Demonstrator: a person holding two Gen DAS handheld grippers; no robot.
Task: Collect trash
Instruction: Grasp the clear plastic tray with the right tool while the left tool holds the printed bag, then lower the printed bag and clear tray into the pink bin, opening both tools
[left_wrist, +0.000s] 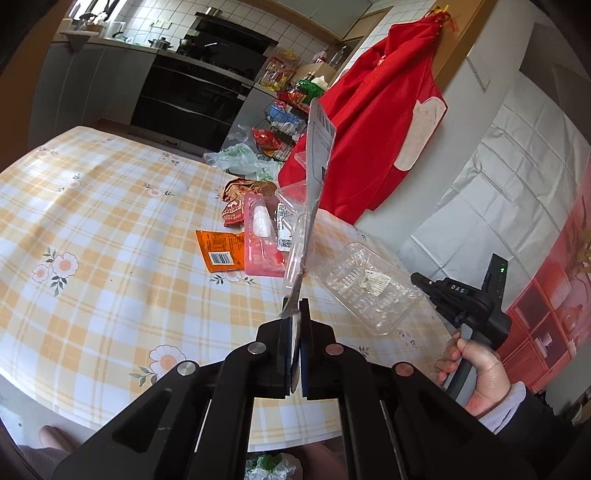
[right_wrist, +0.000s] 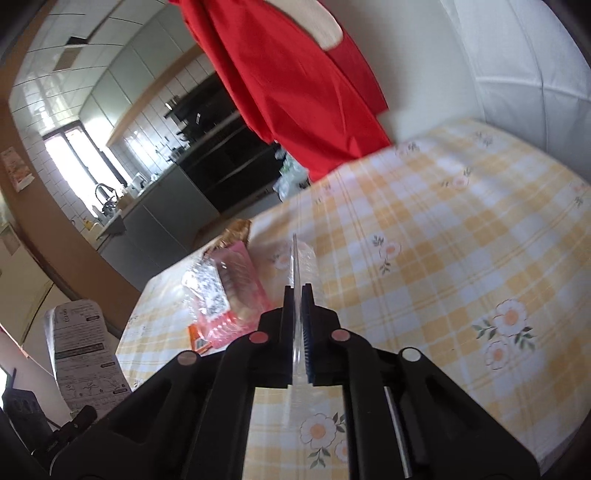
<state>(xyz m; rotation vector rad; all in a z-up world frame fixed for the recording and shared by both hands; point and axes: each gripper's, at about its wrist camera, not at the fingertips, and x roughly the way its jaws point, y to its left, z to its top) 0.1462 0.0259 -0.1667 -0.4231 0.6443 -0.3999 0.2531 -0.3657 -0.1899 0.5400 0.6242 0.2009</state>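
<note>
My left gripper (left_wrist: 295, 308) is shut on a flat clear blister pack with a printed card (left_wrist: 314, 177) and holds it upright above the table. The same pack shows at the lower left of the right wrist view (right_wrist: 85, 354). My right gripper (right_wrist: 296, 291) is shut on the edge of a clear plastic clamshell box (left_wrist: 369, 284), lifted over the table; its thin rim (right_wrist: 295, 258) runs between the jaws. On the table lie a pink packet (left_wrist: 260, 236), an orange sachet (left_wrist: 219, 251) and a red-gold wrapper (left_wrist: 236, 201).
The table has a yellow checked floral cloth (left_wrist: 92, 229). A red cloth (left_wrist: 373, 122) hangs at its far edge. Plastic bags (left_wrist: 243, 158) and a wire rack of goods (left_wrist: 284, 110) stand beyond it. A bin bag (left_wrist: 269, 465) shows below the near edge.
</note>
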